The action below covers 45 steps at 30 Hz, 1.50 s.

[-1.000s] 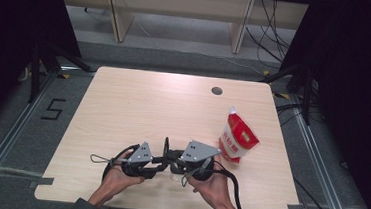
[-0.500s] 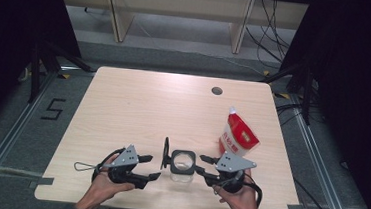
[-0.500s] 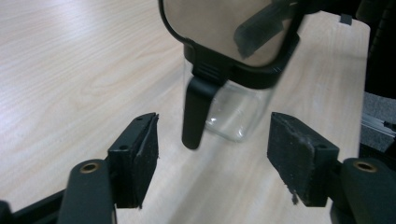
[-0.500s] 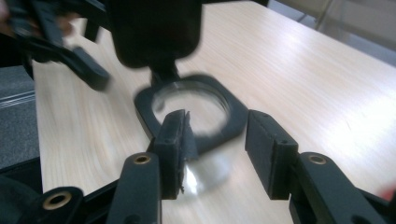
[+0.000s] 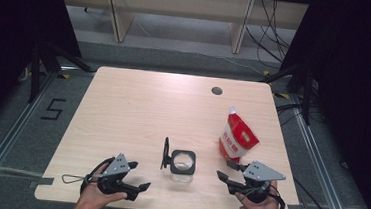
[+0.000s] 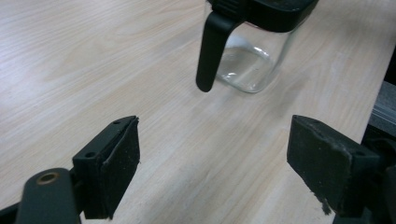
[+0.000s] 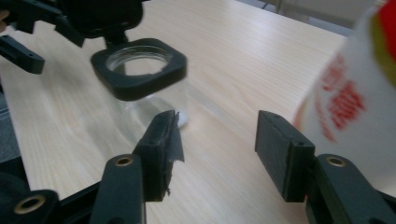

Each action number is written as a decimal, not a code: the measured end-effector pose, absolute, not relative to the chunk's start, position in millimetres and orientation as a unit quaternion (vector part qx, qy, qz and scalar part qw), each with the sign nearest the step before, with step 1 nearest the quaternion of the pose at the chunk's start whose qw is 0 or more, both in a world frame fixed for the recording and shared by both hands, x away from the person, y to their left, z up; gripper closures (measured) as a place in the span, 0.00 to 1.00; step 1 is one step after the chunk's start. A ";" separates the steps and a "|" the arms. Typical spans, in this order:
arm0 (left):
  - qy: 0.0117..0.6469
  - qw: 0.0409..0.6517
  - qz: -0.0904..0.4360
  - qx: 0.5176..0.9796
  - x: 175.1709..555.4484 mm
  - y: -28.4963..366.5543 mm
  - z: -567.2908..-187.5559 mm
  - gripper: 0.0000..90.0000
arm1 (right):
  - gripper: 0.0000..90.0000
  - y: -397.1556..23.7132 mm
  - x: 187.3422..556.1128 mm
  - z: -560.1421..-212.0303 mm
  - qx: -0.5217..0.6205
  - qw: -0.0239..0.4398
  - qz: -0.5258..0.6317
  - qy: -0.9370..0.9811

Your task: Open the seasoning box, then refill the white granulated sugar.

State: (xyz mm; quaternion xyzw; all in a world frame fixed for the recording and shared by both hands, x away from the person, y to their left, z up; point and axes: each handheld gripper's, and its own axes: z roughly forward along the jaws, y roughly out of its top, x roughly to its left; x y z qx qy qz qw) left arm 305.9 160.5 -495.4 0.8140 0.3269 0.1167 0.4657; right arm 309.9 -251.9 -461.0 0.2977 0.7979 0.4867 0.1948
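The jar (image 5: 183,162), with its lid (image 5: 165,153) hinged open and standing upright on its left side, is the single obstacle at the near middle of the table (image 5: 138,111); bare tabletop lies in front of it, behind it and to its far left. To the right of the jar the pouch (image 5: 237,137) stands near, leaving a lane of bare wood between jar and pouch. The left gripper (image 5: 136,187) sits to the near left of the jar and the right gripper (image 5: 224,170) to its near right, each apart from it with jaws parted, having just opened, and nothing between them.
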 end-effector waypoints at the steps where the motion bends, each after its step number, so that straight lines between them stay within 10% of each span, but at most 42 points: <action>1: 0.321 0.471 0.119 0.813 306.6 161.7 -495.9 0.19 | 0.53 -257.0 309.2 -460.9 0.305 0.201 0.485 0.794; 45: 0.345 0.445 0.145 0.813 300.2 165.7 -494.5 0.22 | 0.18 -297.8 338.9 -470.7 0.426 0.236 0.477 0.732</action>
